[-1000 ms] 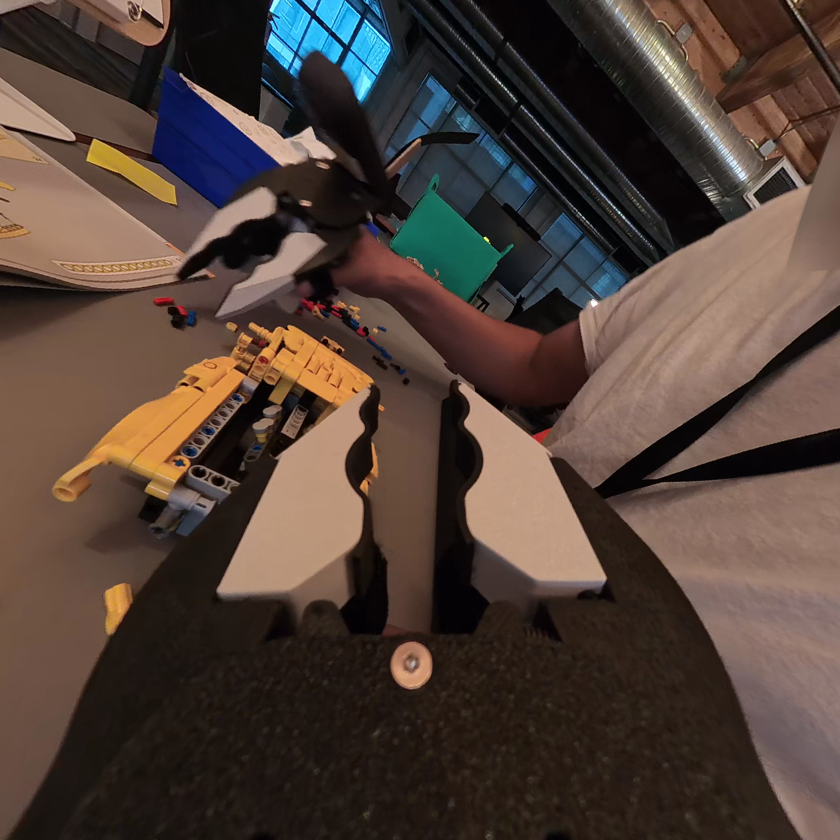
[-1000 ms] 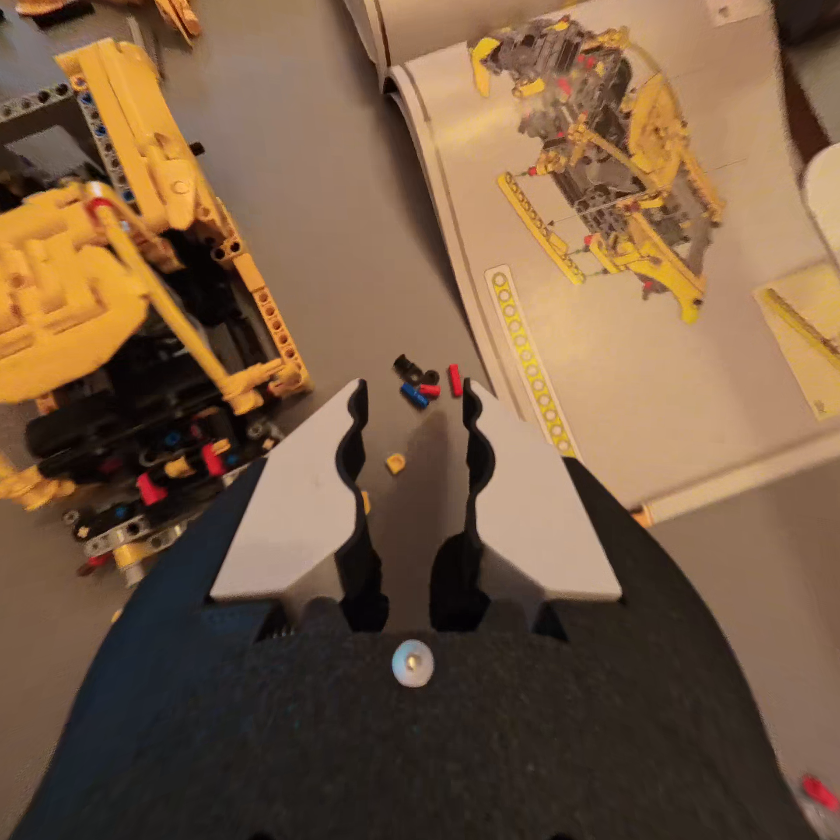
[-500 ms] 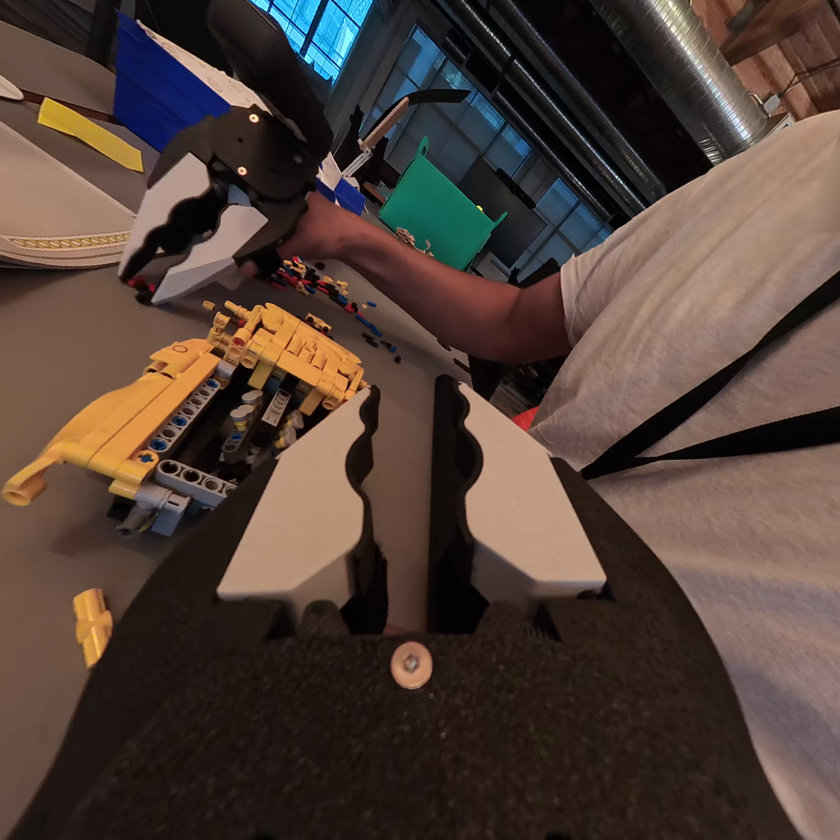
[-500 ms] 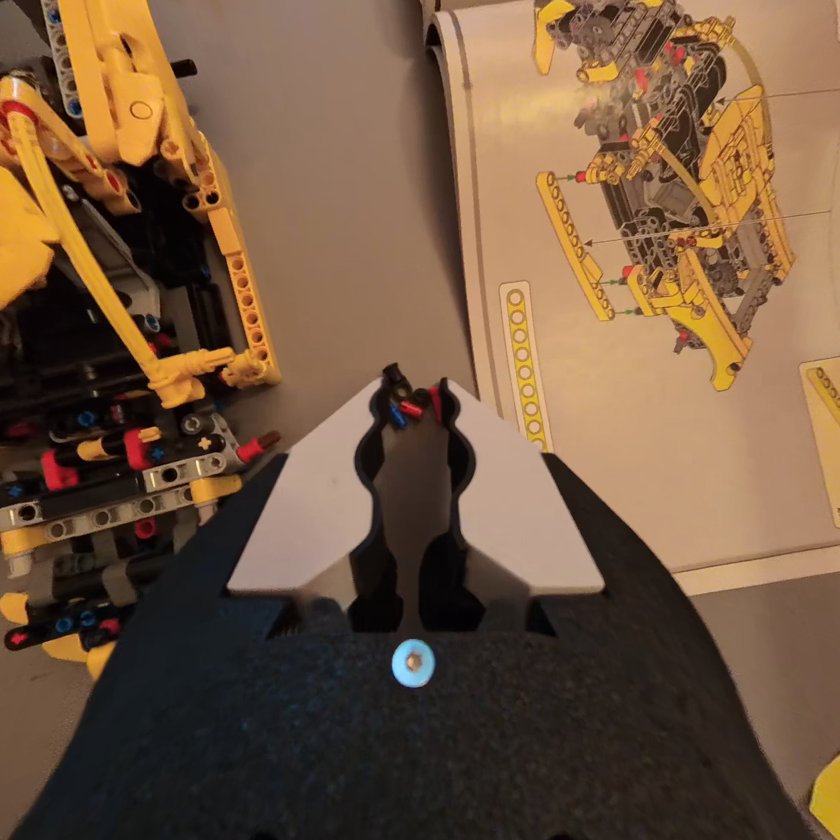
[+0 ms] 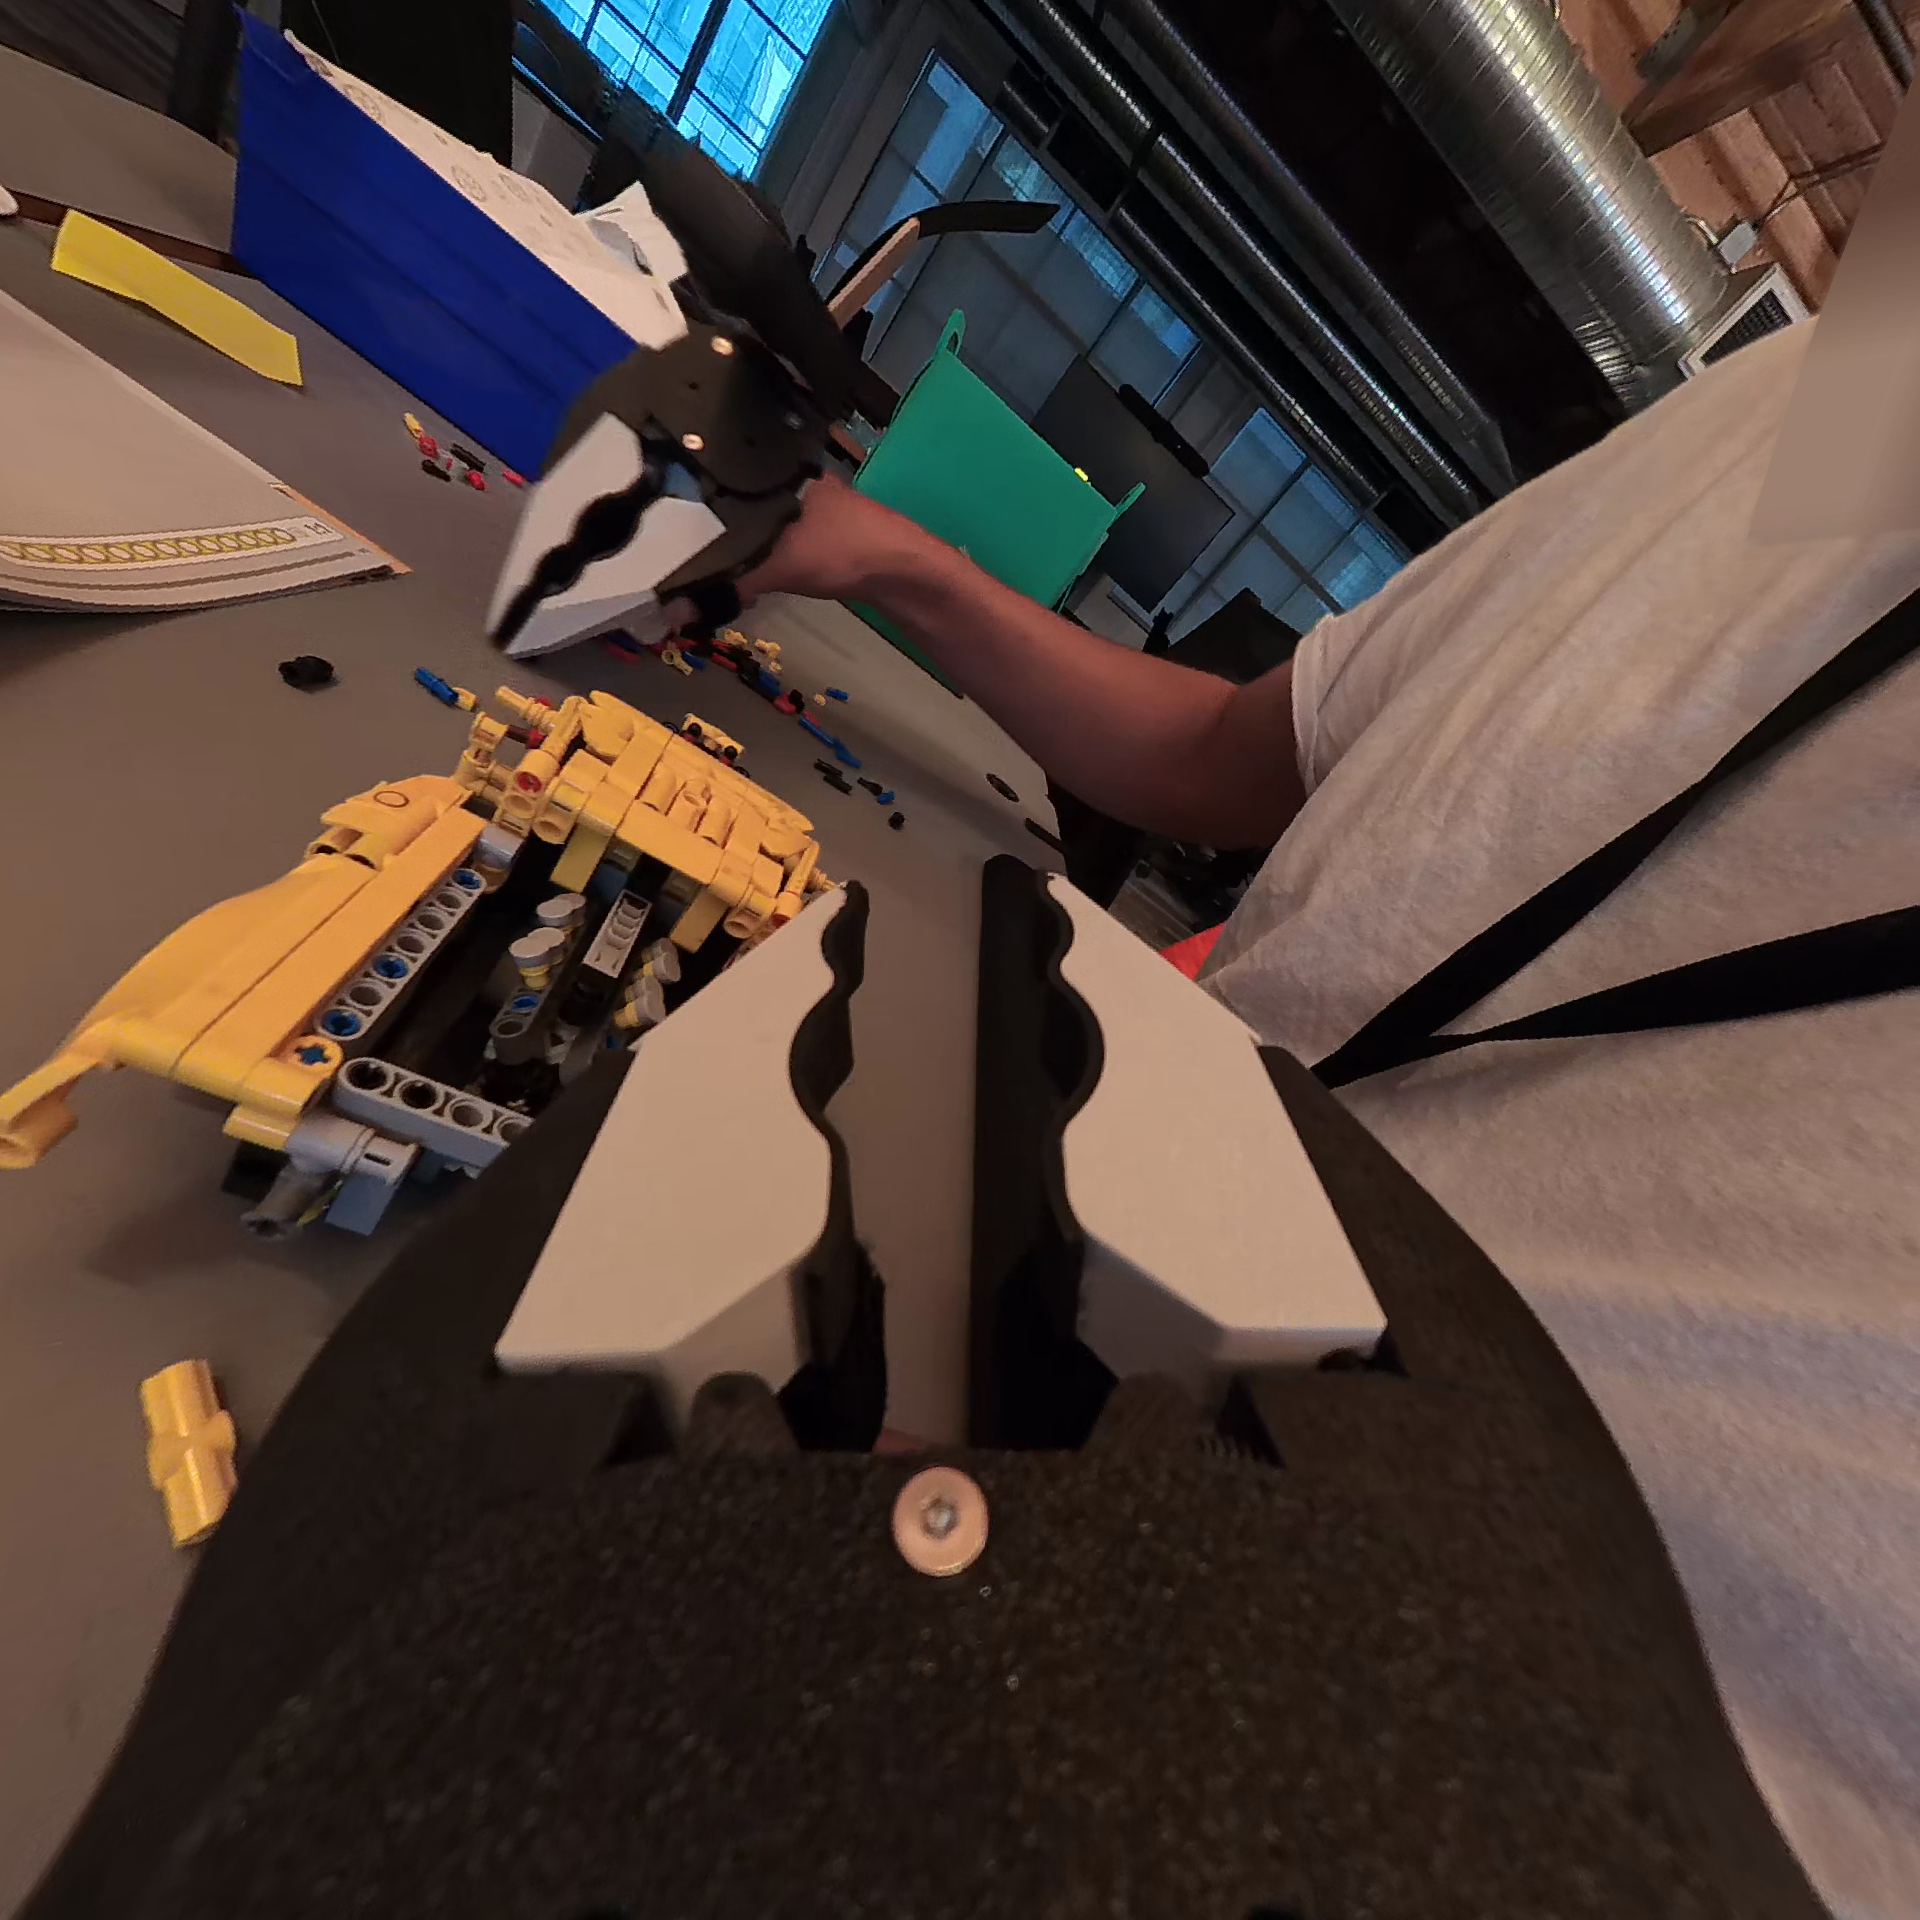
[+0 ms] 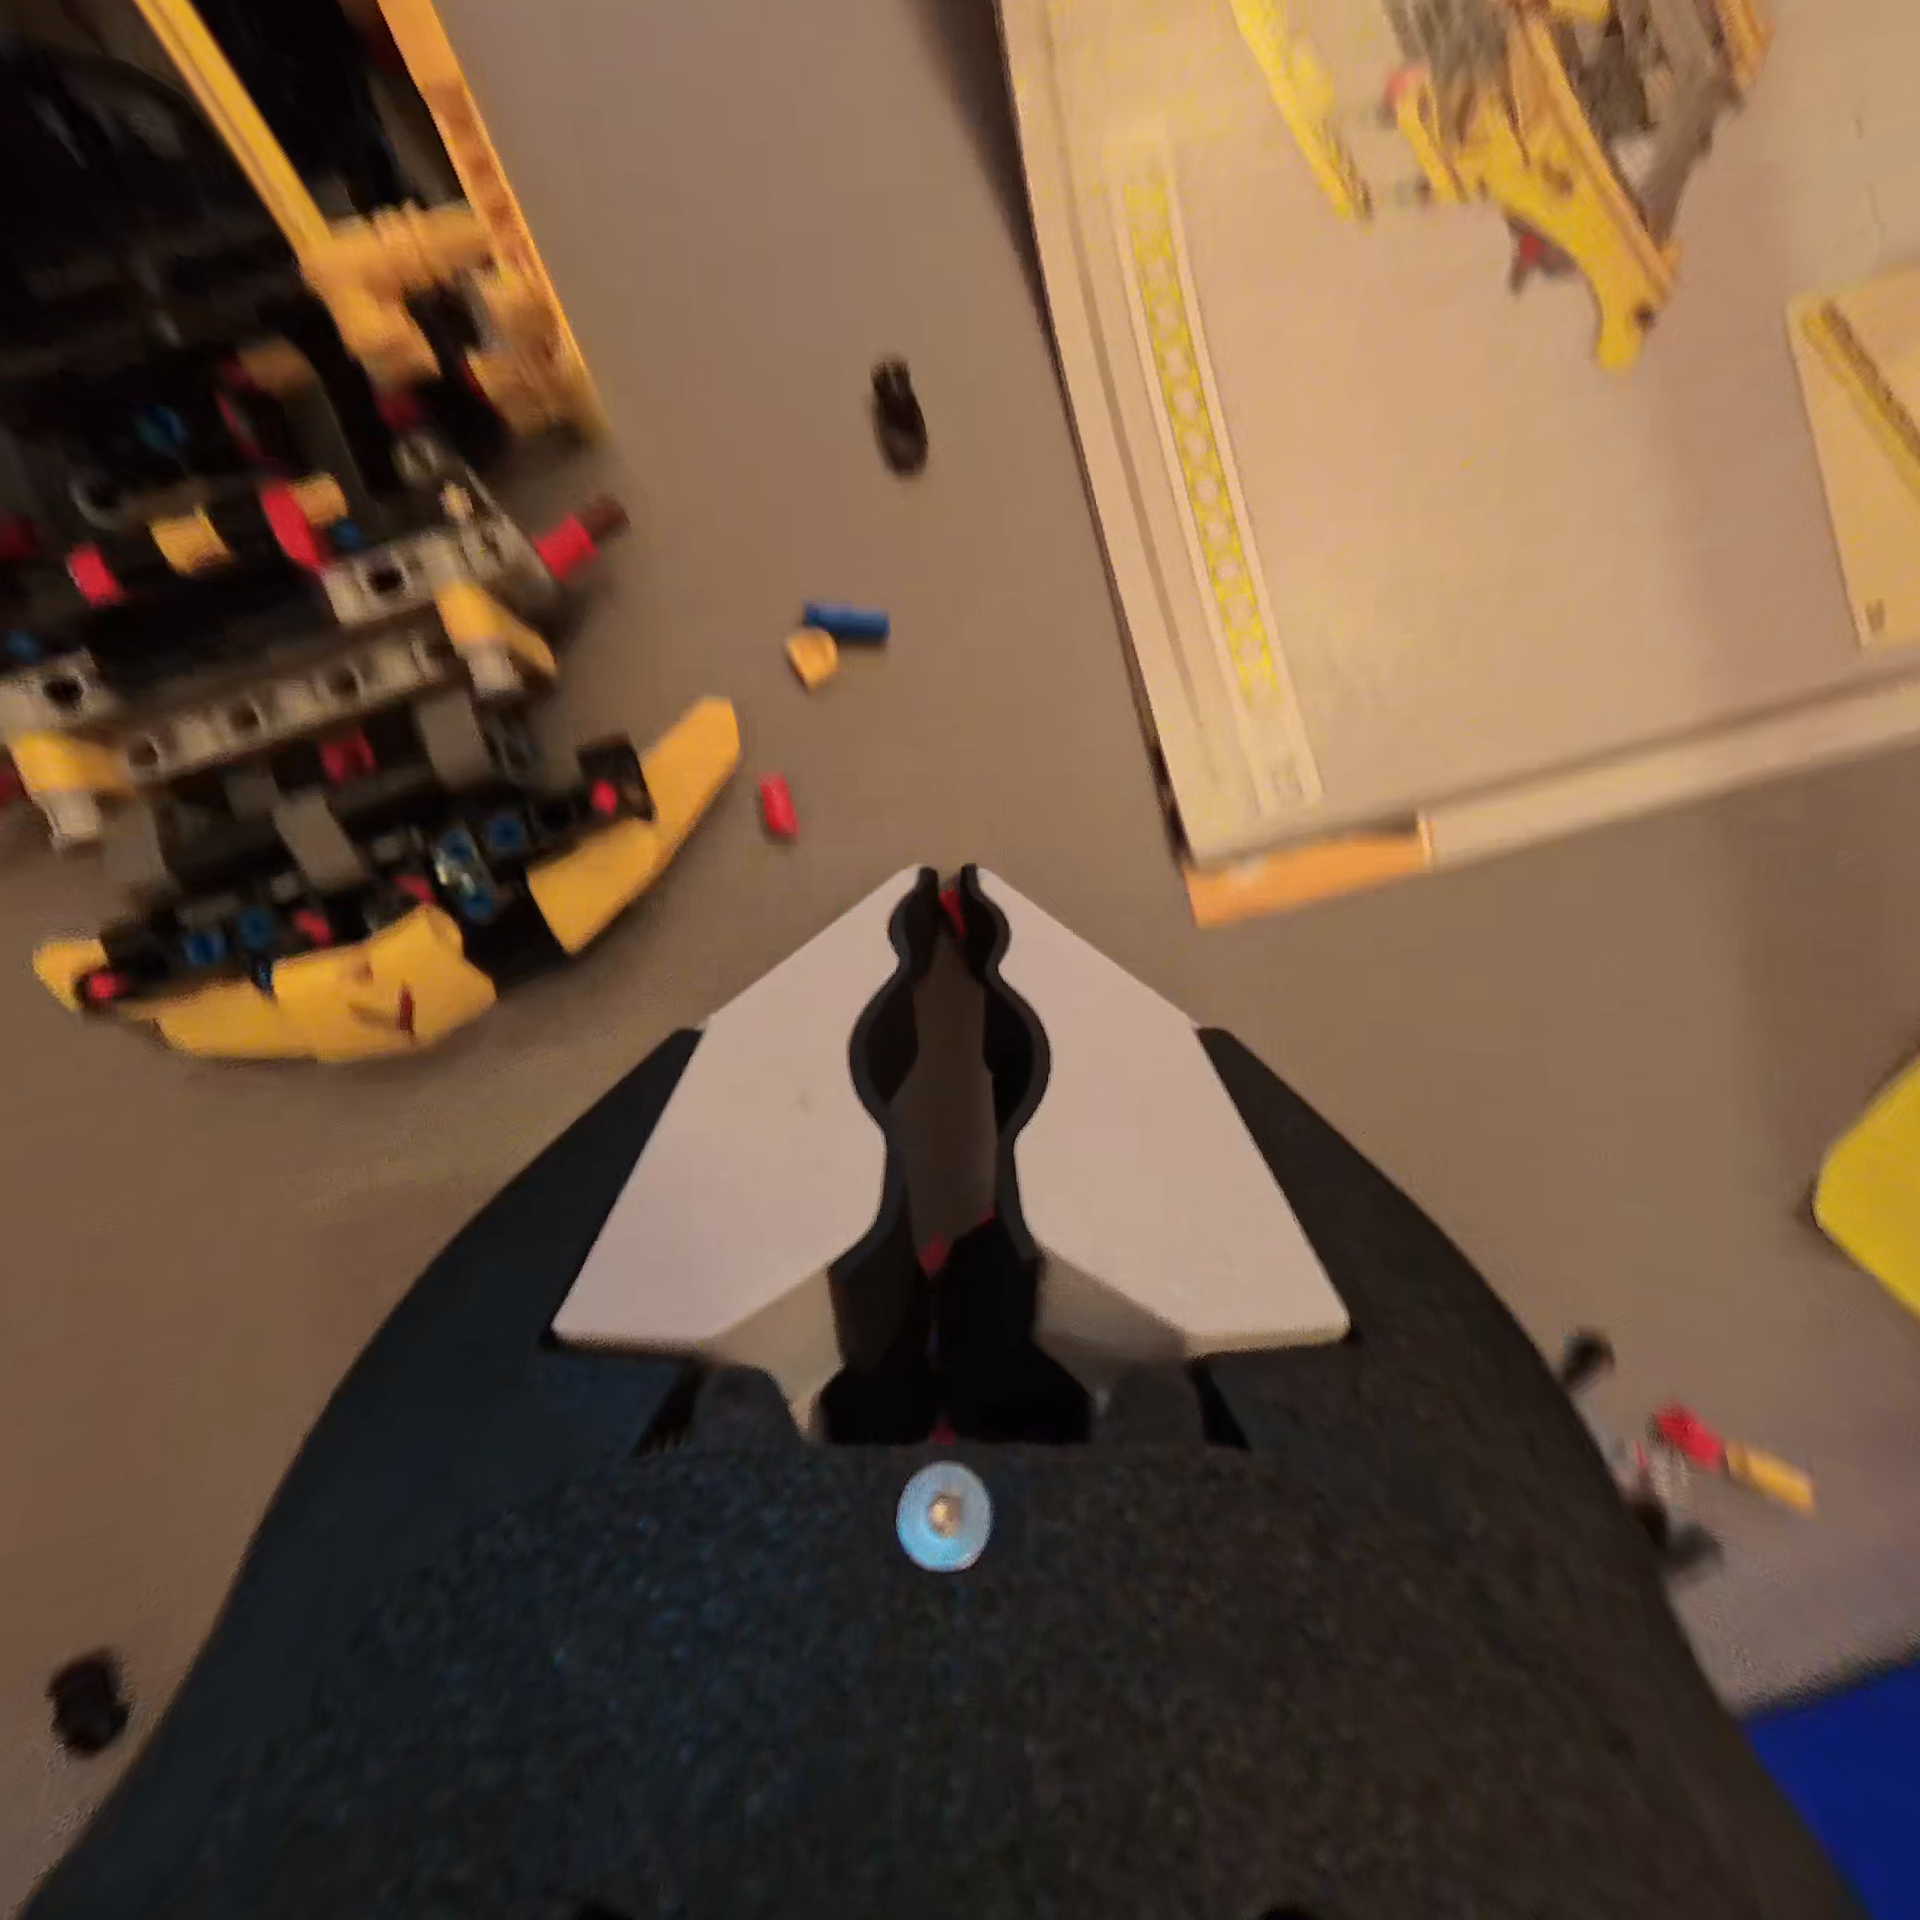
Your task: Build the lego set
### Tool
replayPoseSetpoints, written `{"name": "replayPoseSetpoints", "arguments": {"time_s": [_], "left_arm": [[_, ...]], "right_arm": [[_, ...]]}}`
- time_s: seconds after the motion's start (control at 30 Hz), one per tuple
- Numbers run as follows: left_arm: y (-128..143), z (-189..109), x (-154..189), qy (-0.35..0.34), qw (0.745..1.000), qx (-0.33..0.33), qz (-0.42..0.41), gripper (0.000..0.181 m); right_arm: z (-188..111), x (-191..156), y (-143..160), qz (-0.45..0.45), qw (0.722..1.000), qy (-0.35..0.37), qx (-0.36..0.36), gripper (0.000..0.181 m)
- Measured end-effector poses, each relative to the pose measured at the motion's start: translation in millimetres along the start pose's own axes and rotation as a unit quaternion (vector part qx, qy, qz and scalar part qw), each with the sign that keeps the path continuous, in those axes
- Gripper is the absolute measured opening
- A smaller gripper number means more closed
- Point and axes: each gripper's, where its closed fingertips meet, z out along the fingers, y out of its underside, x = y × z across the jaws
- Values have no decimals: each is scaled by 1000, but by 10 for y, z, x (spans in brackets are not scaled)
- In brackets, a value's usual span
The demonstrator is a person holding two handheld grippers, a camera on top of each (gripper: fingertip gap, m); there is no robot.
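Grip first: my right gripper [image 6: 943,881] is clenched on a small red pin [image 6: 948,906], pinched at the very tips of its fingers with only a sliver showing between them. My left gripper [image 5: 914,904] is released, jaws apart with nothing between them, held low over the table [image 5: 156,748] just right of the model.

Just ahead and left of the right tips a second red pin [image 6: 776,805] lies loose; a little farther a yellow piece [image 6: 811,657] and a blue pin [image 6: 847,620] lie close together, and beyond them a black piece [image 6: 899,416]. The half-built yellow model [image 6: 312,644] fills the left side; the open instruction book [image 6: 1455,416] lies ahead to the right.

Procedure, as I judge it:
1. Keep the clamp steady; the hold is shallow and the pin could twist or pop out.
2. Carry the pin left toward the model slowly; this view is smeared, so I cannot tell the pin's angle in the jaws.
3. Bring the left gripper onto the frame to brace it before pushing.
4. Line the pin up square with its hole, press straight, then let go.
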Motion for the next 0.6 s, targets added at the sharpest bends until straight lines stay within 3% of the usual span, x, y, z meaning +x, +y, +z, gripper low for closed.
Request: {"name": "replayPoseSetpoints", "arguments": {"time_s": [0.17,0.23,0.33,0.47,0.6], "left_arm": [[-8,1,9,3,1000,2,-1,31],[-7,8,14,5,1000,1,-1,31],[0,23,12,6,1000,-2,-1,31],[12,36,18,6,1000,-5,0,31],[14,19,-8,-5,1000,-2,3,31]], "right_arm": [[-391,121,635,52,995,52,-63,3],[-514,154,687,68,993,72,-57,8],[-495,51,296,69,996,48,18,20],[-181,-106,-237,23,998,-11,64,27],[118,-188,-443,-1,996,-68,50,29]]}}
